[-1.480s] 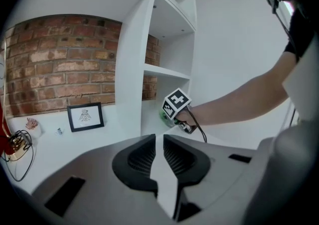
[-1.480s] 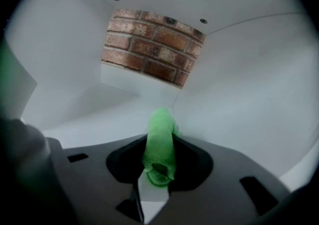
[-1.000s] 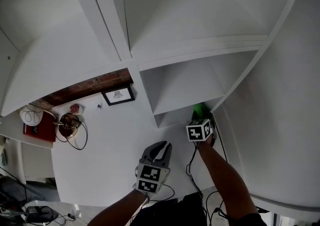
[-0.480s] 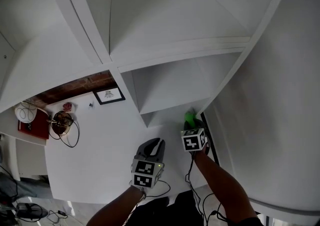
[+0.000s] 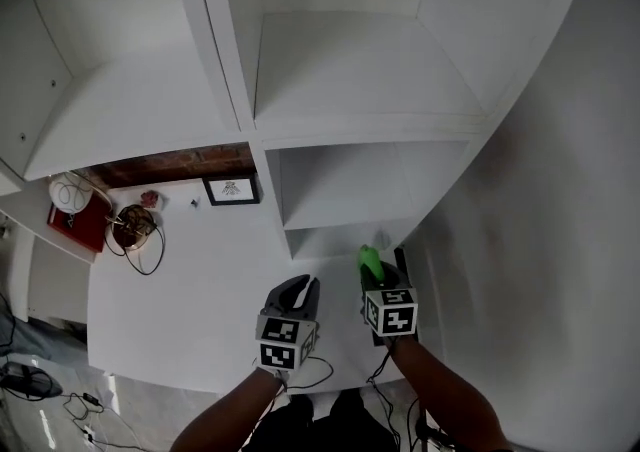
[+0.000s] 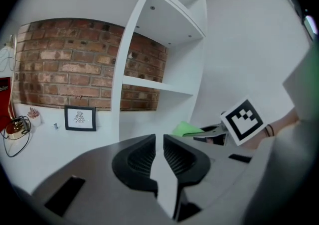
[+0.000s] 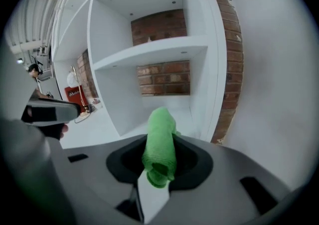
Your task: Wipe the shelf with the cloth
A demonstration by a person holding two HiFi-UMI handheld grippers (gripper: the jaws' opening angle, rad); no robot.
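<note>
The right hand-held gripper (image 7: 158,162) has its dark, ribbed jaws clamped on a bright green cloth (image 7: 159,137). The cloth is a soft, fine-napped fabric rolled into a loose tube that juts forward past the jaw tips. In the head view it sits just before the mouth of the lowest open compartment of the shelf unit (image 5: 350,175), which is built of smooth, matt white boards in square bays. Whether the cloth touches the board cannot be told. The left hand-held gripper (image 6: 159,155) is held beside the right over the white worktop (image 5: 190,290), its jaws drawn to a narrow slit with nothing between them. Behind the unit runs a rough red brick wall (image 6: 65,69). A small black-framed picture (image 5: 231,190) leans against it, with a red box (image 5: 80,228) farther left.
</note>
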